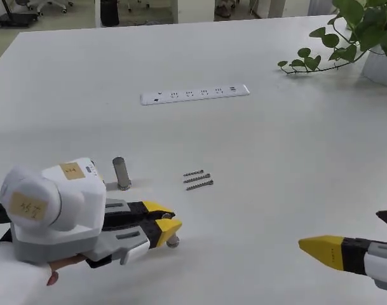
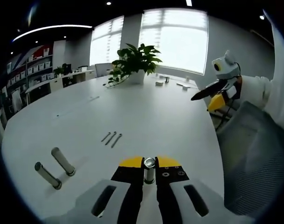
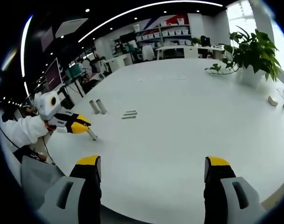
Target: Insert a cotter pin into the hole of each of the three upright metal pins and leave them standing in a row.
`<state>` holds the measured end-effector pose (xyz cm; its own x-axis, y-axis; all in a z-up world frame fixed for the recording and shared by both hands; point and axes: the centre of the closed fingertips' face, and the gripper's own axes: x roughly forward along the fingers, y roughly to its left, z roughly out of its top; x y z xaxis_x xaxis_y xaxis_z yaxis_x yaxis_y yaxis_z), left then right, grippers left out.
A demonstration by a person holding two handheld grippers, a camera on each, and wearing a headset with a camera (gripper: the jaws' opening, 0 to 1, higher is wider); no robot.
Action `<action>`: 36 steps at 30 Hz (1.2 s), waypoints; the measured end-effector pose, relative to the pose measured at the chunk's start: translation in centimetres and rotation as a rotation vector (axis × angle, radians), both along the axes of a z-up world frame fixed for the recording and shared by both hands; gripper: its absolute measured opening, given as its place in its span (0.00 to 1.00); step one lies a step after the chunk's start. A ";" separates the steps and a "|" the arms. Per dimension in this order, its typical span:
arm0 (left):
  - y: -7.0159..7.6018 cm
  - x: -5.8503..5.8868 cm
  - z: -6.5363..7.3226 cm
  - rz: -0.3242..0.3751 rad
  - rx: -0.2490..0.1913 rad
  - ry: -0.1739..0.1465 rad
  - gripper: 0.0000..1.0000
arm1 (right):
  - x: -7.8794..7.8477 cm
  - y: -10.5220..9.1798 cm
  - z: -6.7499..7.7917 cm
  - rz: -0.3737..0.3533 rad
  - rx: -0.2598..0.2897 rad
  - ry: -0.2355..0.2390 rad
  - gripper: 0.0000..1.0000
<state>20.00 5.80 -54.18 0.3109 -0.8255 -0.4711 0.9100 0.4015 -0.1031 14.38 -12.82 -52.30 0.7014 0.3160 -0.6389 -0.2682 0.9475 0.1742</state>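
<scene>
No insertion is done yet: the 3 small ribbed steel cotter pins (image 1: 198,180) lie loose on the white table (image 1: 276,159). The left gripper (image 2: 149,161) is clamped on 1 short grey metal pin (image 2: 149,171); the other 2 metal pins (image 2: 62,161) stand close together nearby. The right gripper (image 3: 151,172) gapes wide, holding nothing. A white power strip (image 1: 194,94) and a leafy green potted plant (image 1: 365,32) sit well apart; nothing blocks the work.

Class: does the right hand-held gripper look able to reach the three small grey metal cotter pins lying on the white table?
Probably yes: the right hand-held gripper is open and empty, and only bare white table lies between it and the small grey metal cotter pins.
</scene>
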 end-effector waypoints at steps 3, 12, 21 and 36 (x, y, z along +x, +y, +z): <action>-0.1 -0.2 -0.3 -0.010 0.008 -0.002 0.05 | -0.1 0.0 -0.1 -0.001 0.002 0.001 0.90; -0.4 -0.7 -1.3 -0.042 0.029 -0.001 0.06 | 0.0 0.1 -0.2 0.004 0.006 0.004 0.89; -0.2 -0.7 -1.9 -0.034 0.042 0.004 0.06 | -0.1 0.3 -0.4 0.013 0.009 0.012 0.89; -0.3 -0.8 -1.9 -0.054 0.058 -0.046 0.06 | -0.3 0.8 -0.4 0.030 0.013 0.025 0.88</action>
